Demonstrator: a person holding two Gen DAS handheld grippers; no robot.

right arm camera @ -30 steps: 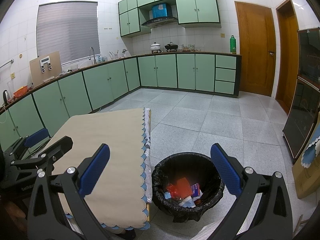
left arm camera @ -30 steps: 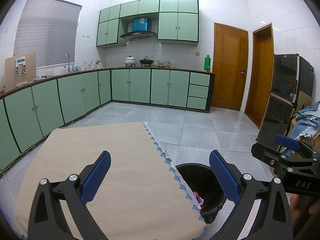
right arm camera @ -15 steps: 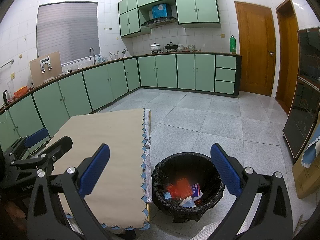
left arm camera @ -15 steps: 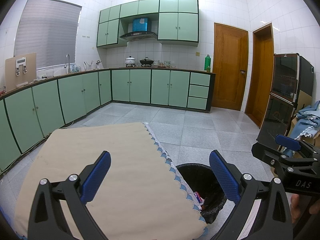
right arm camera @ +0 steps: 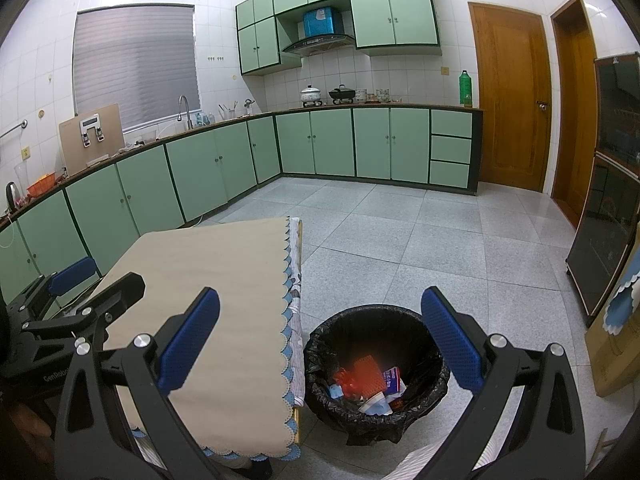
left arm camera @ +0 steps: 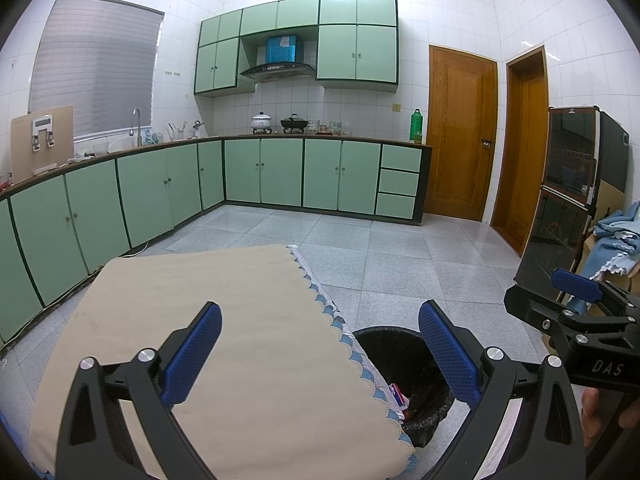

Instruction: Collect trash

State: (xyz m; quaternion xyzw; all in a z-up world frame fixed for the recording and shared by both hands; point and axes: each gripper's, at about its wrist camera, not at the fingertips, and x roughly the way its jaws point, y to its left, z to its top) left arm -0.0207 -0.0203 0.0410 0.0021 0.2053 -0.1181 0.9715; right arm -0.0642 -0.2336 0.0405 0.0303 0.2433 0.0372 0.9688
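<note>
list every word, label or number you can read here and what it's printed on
"DAS": white letters on the black body of the right gripper, seen in the left wrist view.
"CenRobo", cut off there: on the black body of the left gripper, seen in the right wrist view.
Print on the wrappers in the trash bin: too blurred to read.
Label on the blue box above the range hood: too small to read.
</note>
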